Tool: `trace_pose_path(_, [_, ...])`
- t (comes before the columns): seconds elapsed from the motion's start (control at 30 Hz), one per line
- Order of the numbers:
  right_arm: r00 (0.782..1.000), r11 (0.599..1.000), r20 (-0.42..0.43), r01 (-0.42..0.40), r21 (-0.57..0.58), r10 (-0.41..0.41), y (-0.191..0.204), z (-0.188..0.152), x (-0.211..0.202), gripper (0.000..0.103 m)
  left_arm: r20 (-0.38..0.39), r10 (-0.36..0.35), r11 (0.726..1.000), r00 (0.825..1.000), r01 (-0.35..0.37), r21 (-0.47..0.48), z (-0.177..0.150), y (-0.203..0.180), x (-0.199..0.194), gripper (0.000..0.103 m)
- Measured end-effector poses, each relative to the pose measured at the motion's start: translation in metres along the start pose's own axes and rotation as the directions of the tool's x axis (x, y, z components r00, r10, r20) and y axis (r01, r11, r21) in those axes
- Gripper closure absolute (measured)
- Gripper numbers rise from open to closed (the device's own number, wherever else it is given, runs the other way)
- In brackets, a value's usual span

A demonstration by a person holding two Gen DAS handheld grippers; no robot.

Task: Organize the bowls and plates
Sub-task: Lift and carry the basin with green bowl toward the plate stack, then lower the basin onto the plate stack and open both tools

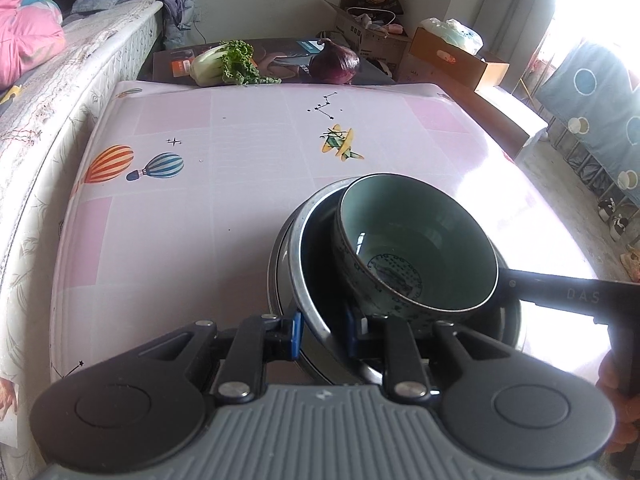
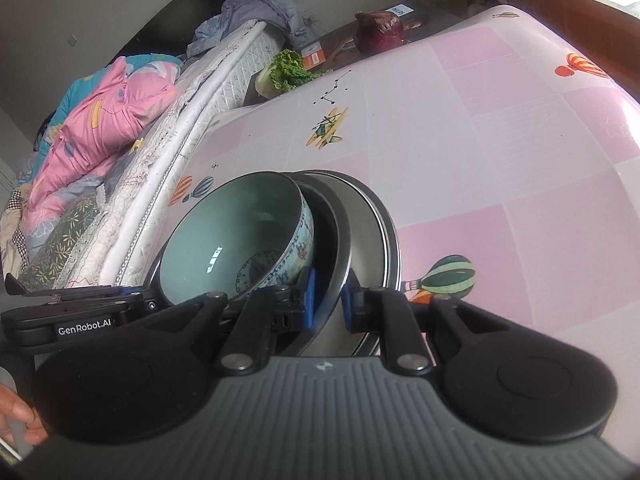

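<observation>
Stack: teal bowl (image 1: 416, 248) nested in dark plate (image 1: 316, 264), over metal plate (image 1: 286, 240).
Left gripper (image 1: 322, 334): clamped on dark plate's rim.
Right gripper (image 2: 328, 300): clamped likewise.
Left: set stack on table (image 1: 240, 140).

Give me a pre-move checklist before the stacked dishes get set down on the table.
1. Left gripper clamped on the dark metal bowl's rim: ok.
2. Right gripper clamped on the same rim: ok.
3. Teal ceramic bowl seated level inside: not ok, it sits tilted against one side.
4. Pink tablecloth ahead free of dishes: ok.
5. Lettuce and red cabbage out of the way at the far edge: ok.
6. Stack's underside touching the table: cannot tell.
</observation>
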State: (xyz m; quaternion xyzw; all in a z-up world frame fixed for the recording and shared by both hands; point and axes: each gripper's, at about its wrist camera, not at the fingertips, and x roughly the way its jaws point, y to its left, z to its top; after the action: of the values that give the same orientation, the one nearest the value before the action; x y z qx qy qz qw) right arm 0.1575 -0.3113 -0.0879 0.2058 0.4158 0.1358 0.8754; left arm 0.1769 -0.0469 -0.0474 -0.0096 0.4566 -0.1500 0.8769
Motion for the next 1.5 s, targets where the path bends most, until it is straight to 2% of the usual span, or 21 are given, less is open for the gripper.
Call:
trace_pose_path(0.17, [0.998,0.999,0.032,0.045,-0.027,-0.044,0.004,-0.004,-0.002,0.088,0.030,0.016,0.999,0.999,-0.017,0.041,-0.006,-0.008,-0.005,0.077])
trace_pose_path(0.27, [0.994,0.996,0.074,0.080,-0.038,-0.077,0.004,-0.001,-0.009,0.085,0.081,0.032,0.998,0.996,-0.037,0.058,-0.010,-0.012,-0.014,0.072])
trace_pose_path(0.33, [0.993,0.997,0.092,0.078,-0.020,-0.076,0.001,0.001,-0.015,0.082,0.100,0.042,0.997,0.994,-0.048,0.060,-0.011,-0.014,-0.020,0.064])
trace_pose_path(0.37, [0.992,0.997,0.098,0.077,-0.011,-0.076,0.000,0.002,-0.018,0.077,0.116,0.051,0.996,0.992,-0.059,0.062,-0.012,-0.015,-0.025,0.060])
trace_pose_path(0.43, [0.990,0.997,0.120,0.069,0.019,-0.071,-0.004,0.002,-0.027,0.067,0.144,0.050,0.996,0.988,-0.060,0.063,-0.014,-0.015,-0.034,0.042])
trace_pose_path(0.47, [0.989,0.998,0.133,0.059,0.035,-0.063,-0.006,0.000,-0.034,0.060,0.158,0.047,0.996,0.986,-0.058,0.061,-0.015,-0.014,-0.039,0.038])
trace_pose_path(0.53, [0.987,0.998,0.156,0.038,0.058,-0.047,-0.008,-0.003,-0.045,0.054,0.187,0.050,0.996,0.981,-0.062,0.059,-0.019,-0.016,-0.051,0.024])
trace_pose_path(0.63, [0.982,0.997,0.188,0.003,0.081,-0.018,-0.007,-0.015,-0.067,0.043,0.208,0.063,0.994,0.976,-0.080,0.073,-0.025,-0.020,-0.065,0.010])
trace_pose_path(0.7, [0.978,0.998,0.210,0.005,0.067,-0.019,-0.001,-0.025,-0.084,0.032,0.205,0.078,0.991,0.976,-0.098,0.091,-0.030,-0.024,-0.072,0.005])
trace_pose_path(0.77, [0.969,0.998,0.241,0.049,0.027,-0.054,0.008,-0.037,-0.101,0.021,0.193,0.096,0.987,0.976,-0.119,0.111,-0.037,-0.028,-0.077,0.003])
trace_pose_path(0.83, [0.953,0.991,0.277,0.130,-0.022,-0.119,0.019,-0.049,-0.118,0.020,0.177,0.104,0.984,0.979,-0.127,0.122,-0.044,-0.029,-0.082,0.000])
trace_pose_path(0.9, [0.927,0.971,0.316,0.230,-0.061,-0.200,0.029,-0.059,-0.134,0.015,0.172,0.101,0.985,0.980,-0.123,0.121,-0.053,-0.028,-0.087,0.000])
trace_pose_path(0.97, [0.894,0.944,0.360,0.319,-0.090,-0.267,0.038,-0.071,-0.149,0.001,0.179,0.112,0.984,0.977,-0.135,0.117,-0.061,-0.028,-0.091,0.000])
trace_pose_path(1.03, [0.860,0.916,0.403,0.385,-0.112,-0.313,0.045,-0.081,-0.161,0.001,0.180,0.142,0.980,0.973,-0.163,0.112,-0.070,-0.029,-0.094,0.000])
trace_pose_path(1.2, [0.796,0.841,0.441,0.520,-0.151,-0.413,0.062,-0.100,-0.173,0.001,0.189,0.188,0.975,0.964,-0.206,0.078,-0.084,-0.027,-0.102,0.000])
trace_pose_path(1.27, [0.778,0.819,0.450,0.552,-0.158,-0.438,0.066,-0.106,-0.174,0.001,0.193,0.217,0.971,0.957,-0.232,0.058,-0.088,-0.027,-0.104,0.000])
trace_pose_path(1.43, [0.767,0.790,0.436,0.586,-0.180,-0.470,0.068,-0.119,-0.168,0.001,0.213,0.307,0.947,0.927,-0.321,0.032,-0.097,-0.033,-0.105,0.000])
trace_pose_path(1.5, [0.760,0.777,0.437,0.600,-0.191,-0.480,0.071,-0.126,-0.166,0.001,0.201,0.324,0.941,0.925,-0.337,0.034,-0.098,-0.034,-0.105,0.000])
